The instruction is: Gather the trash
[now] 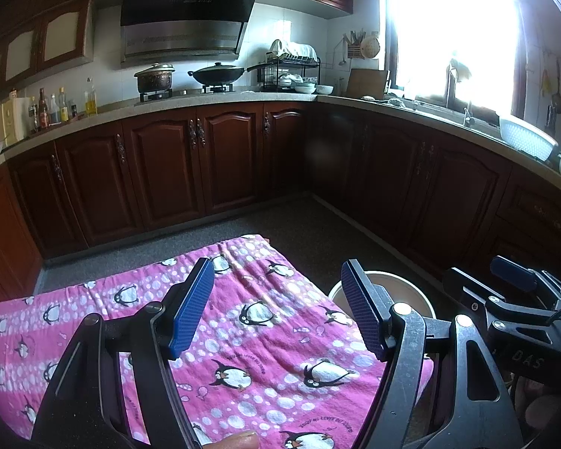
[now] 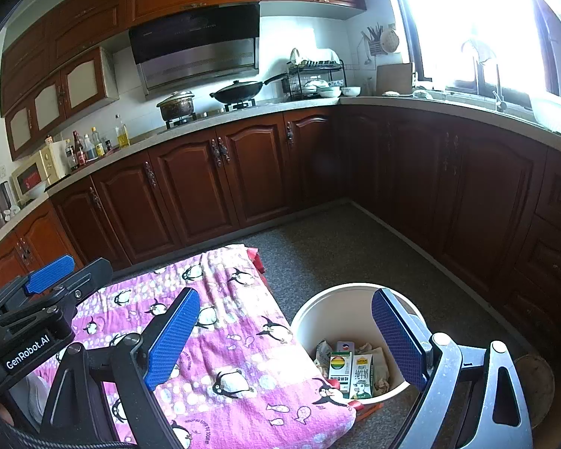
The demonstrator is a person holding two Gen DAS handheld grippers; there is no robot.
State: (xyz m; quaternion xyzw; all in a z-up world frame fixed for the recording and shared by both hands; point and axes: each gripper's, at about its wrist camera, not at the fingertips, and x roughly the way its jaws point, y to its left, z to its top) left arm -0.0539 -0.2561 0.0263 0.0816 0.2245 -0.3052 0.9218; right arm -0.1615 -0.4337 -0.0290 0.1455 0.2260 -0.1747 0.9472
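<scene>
Both claws, left [image 1: 276, 307] and right [image 2: 286, 340], hang open and empty above a penguin cloth [image 2: 220, 355]; cartons [image 2: 351, 374] and wrappers lie in the white bin [image 2: 318, 310] on the floor beside it.

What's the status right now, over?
Left gripper open, empty. Right gripper open, empty. Cartons and wrappers already in the white bin. Pink penguin cloth bare, nothing in the way.
</scene>
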